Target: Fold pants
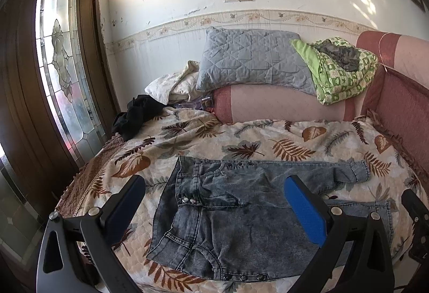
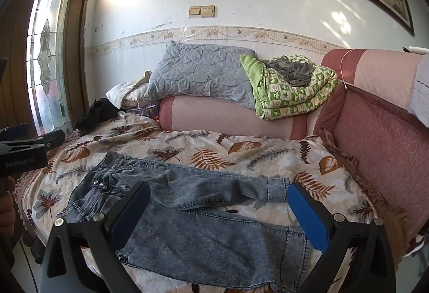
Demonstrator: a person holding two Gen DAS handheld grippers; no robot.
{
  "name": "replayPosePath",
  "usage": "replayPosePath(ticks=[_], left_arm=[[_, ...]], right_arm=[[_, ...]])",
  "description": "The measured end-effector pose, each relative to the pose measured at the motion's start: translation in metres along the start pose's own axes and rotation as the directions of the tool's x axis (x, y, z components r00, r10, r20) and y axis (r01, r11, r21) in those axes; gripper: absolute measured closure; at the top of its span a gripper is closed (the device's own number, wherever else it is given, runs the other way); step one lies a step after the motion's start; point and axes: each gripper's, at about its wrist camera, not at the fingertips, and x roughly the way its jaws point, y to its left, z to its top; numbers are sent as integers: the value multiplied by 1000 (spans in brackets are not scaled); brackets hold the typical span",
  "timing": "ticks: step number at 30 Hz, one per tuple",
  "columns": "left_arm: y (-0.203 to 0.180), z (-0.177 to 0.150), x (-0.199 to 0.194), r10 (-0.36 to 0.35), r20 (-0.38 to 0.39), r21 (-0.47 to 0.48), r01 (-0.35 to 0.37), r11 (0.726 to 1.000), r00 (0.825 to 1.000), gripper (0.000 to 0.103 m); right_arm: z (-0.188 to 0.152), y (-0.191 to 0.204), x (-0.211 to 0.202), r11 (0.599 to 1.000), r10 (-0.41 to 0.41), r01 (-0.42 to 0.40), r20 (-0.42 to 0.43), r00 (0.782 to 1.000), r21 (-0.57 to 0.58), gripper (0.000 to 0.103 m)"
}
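Observation:
Grey-blue denim pants (image 1: 228, 215) lie spread flat on the leaf-print bedspread (image 1: 268, 137), waist to the left, the two legs running to the right. My left gripper (image 1: 214, 183) is open and empty, held above the waist end. My right gripper (image 2: 218, 188) is open and empty above the legs of the pants (image 2: 209, 228). The far leg's cuff (image 2: 278, 190) lies just left of the right finger's blue pad. The left gripper also shows at the left edge of the right wrist view (image 2: 32, 143).
A grey quilted pillow (image 1: 252, 57) and a green patterned blanket (image 1: 340, 70) rest on a pink bolster (image 1: 281, 105) at the back. A black garment (image 1: 134, 116) lies at the back left. A red sofa back (image 2: 375, 137) borders the right side. A glass-paned door (image 1: 61, 65) stands left.

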Motion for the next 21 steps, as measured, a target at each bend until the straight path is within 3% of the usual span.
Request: replayPosePath(ticks=[4, 8, 12, 19, 21], left_arm=[[3, -15, 19, -8, -57, 25, 10, 1000, 998, 0], [13, -48, 53, -1, -191, 36, 8, 999, 982, 0], [34, -94, 89, 27, -336, 11, -25, 1000, 941, 0], [60, -139, 118, 51, -480, -23, -71, 997, 876, 0], [62, -144, 121, 43, -500, -22, -62, 998, 865, 0]], right_arm=[[-5, -8, 10, 1000, -8, 9, -32, 999, 9, 0], [-16, -37, 26, 998, -50, 54, -91, 995, 41, 0], [-34, -84, 43, 983, -100, 124, -176, 979, 132, 0], [-67, -155, 62, 945, -150, 227, -305, 941, 234, 0], [-75, -172, 65, 936, -135, 232, -339, 931, 264, 0]])
